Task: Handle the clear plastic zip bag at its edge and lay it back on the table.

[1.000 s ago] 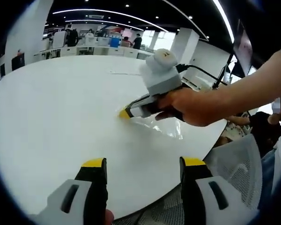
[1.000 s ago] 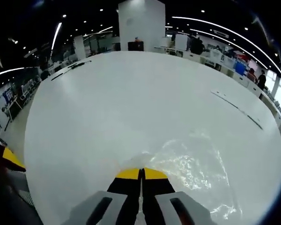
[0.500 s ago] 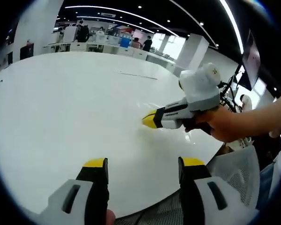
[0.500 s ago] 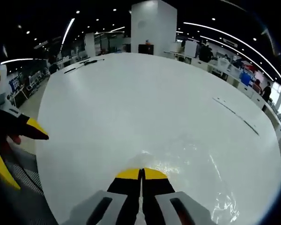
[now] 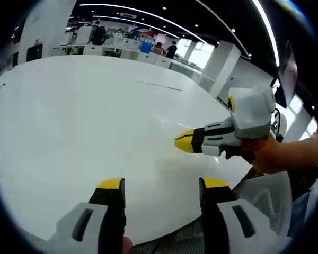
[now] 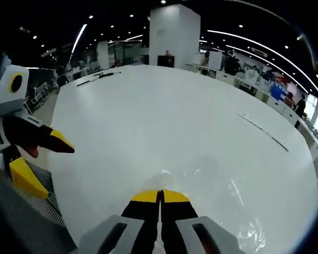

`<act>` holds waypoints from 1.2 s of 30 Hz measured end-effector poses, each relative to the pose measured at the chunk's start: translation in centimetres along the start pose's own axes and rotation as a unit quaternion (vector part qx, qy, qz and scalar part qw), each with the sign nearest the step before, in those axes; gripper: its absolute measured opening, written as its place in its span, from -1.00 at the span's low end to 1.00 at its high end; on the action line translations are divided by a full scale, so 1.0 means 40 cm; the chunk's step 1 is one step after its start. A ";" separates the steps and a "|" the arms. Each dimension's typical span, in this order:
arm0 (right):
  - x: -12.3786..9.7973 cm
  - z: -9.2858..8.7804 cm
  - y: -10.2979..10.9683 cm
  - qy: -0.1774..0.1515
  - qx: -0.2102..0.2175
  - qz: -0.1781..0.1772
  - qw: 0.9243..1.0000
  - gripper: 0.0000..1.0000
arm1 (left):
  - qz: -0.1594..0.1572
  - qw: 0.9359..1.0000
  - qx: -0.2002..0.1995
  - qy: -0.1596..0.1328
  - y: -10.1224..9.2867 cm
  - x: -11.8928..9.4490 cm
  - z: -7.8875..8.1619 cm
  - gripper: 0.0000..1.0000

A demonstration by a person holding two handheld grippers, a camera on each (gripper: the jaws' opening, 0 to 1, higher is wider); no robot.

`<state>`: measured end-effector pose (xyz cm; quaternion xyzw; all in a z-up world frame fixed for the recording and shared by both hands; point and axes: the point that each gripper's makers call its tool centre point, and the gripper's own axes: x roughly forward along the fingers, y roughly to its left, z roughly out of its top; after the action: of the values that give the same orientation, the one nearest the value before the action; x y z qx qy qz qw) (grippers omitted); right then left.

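Observation:
The clear plastic zip bag (image 6: 217, 182) lies glinting on the round white table (image 6: 148, 116), spreading right from my right gripper's tips. My right gripper (image 6: 160, 193) has its yellow-tipped jaws pressed together, and the bag's near edge runs in between them. In the left gripper view, the right gripper (image 5: 183, 142) comes in from the right in a person's hand (image 5: 267, 156), low over the table (image 5: 69, 116); the bag is too faint to make out there. My left gripper (image 5: 162, 185) is open near the table's front edge with nothing between its jaws. It also appears, open, as the left gripper (image 6: 42, 159).
A thin dark strip (image 6: 262, 132) lies on the table's far right side, also seen as a strip (image 5: 159, 84). Small dark items (image 6: 100, 75) sit at the far end. A mesh chair (image 5: 265, 196) stands beside the near edge. A white pillar (image 6: 172, 32) and desks lie beyond.
The right gripper has moved right and toward the table's edge, and the bag no longer hangs crumpled under it but lies flat. The left gripper has come into the right gripper view.

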<state>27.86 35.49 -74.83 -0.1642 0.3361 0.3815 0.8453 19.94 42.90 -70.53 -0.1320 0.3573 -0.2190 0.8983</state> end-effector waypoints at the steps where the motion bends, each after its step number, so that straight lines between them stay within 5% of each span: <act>1: -0.008 -0.003 0.008 0.000 0.000 0.002 1.000 -1.00 | 0.001 1.000 -0.010 -0.002 0.007 0.001 0.003 0.10; 20: -0.045 -0.028 0.066 0.006 -0.042 0.023 0.999 -1.00 | 0.000 1.000 -0.014 0.004 -0.004 0.033 0.015 0.00; 27: -0.055 -0.038 0.096 0.011 -0.070 0.034 0.997 -1.00 | -0.009 0.998 -0.055 -0.011 -0.017 0.047 0.059 -0.03; 36: -0.067 -0.030 0.111 0.005 -0.090 0.035 0.995 -1.00 | -0.009 0.995 -0.099 -0.017 0.035 0.098 0.096 -0.10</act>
<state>22.68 36.32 -73.93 -0.2298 0.3106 0.4384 0.8115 25.61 42.51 -70.63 -0.2276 0.3604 -0.1886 0.8847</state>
